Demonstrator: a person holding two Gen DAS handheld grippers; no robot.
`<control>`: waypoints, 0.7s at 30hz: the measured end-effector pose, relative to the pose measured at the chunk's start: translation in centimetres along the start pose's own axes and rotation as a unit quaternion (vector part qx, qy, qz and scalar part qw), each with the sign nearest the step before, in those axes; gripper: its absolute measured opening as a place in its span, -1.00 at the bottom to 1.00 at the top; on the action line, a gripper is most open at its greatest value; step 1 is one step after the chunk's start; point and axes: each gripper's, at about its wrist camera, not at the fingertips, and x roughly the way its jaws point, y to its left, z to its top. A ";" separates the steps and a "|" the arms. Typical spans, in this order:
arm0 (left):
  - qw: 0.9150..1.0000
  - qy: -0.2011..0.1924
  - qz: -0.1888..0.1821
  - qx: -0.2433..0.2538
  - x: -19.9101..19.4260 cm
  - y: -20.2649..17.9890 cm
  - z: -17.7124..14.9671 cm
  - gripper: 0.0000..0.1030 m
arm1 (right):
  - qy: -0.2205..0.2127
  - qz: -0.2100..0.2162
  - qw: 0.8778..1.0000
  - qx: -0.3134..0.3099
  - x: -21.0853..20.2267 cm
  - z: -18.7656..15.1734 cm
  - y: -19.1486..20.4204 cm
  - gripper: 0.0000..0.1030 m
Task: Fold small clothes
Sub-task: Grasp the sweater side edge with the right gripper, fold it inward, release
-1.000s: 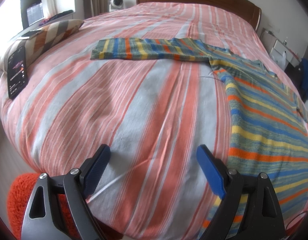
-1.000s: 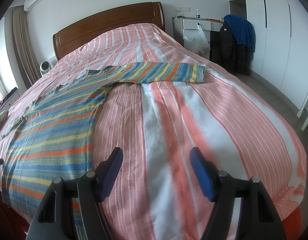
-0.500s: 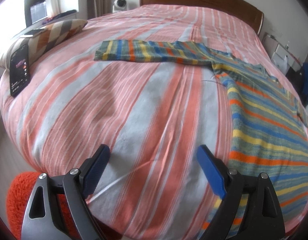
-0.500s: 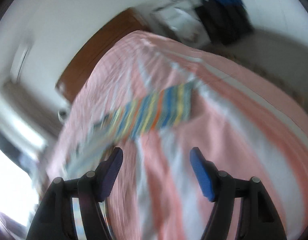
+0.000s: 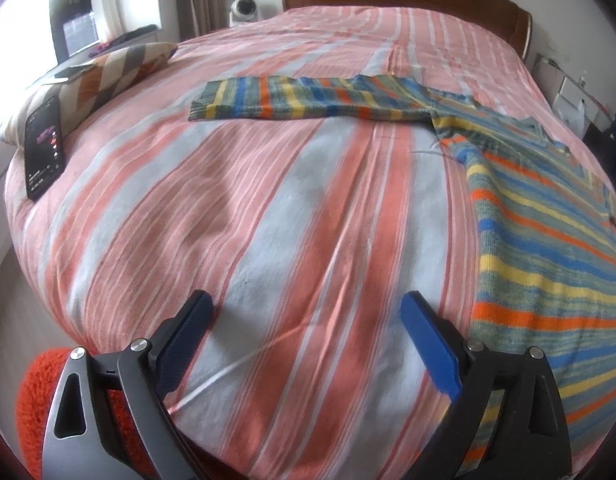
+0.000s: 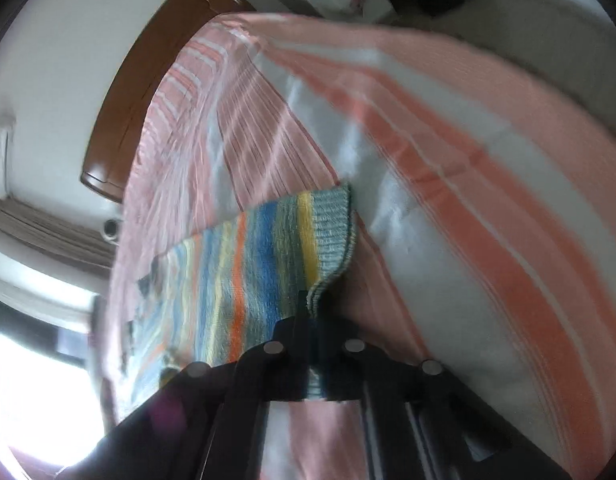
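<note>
The right gripper has its jaws pressed fully together on the ribbed cuff of the multicoloured striped knit sweater, pinching the end of one sleeve, whose edge curls up just ahead of the grip. The left gripper hangs over bare bedding near the bed's edge, its jaws opening towards their widest, with nothing between them and the sweater's hem just to their right. The sweater lies flat on the bed with the pink, white and grey striped cover, its other sleeve stretched straight out across the bed away from the body. A black phone rests by a chevron-patterned cushion near the far left edge. The step in hand seems to be the first sleeve fold; the next move probably calls for carrying the pinched cuff across the sweater's body and laying it flat, while the left gripper goes for the other sleeve.
</note>
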 end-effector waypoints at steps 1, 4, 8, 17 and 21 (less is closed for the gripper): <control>1.000 0.000 -0.003 0.000 0.0 0.1 0.0 0.86 | -0.015 -0.010 1.000 -0.018 -0.7 0.1 1.1 -0.95; 1.000 0.001 -0.009 -0.001 0.0 0.1 0.1 0.86 | -0.051 -0.005 0.996 -0.080 -3.3 0.4 7.0 -0.95; 1.000 0.001 -0.018 -0.001 0.0 0.2 0.2 0.86 | -0.047 0.063 0.980 -0.183 -4.3 -1.1 19.3 -0.95; 0.999 0.008 -0.037 -0.011 0.0 0.8 0.2 0.92 | 0.111 0.214 0.936 -0.258 7.1 -11.6 37.4 0.14; 0.999 0.013 -0.048 -0.019 0.1 1.1 0.2 0.97 | 0.116 0.221 0.941 -0.230 7.9 -13.7 35.6 0.13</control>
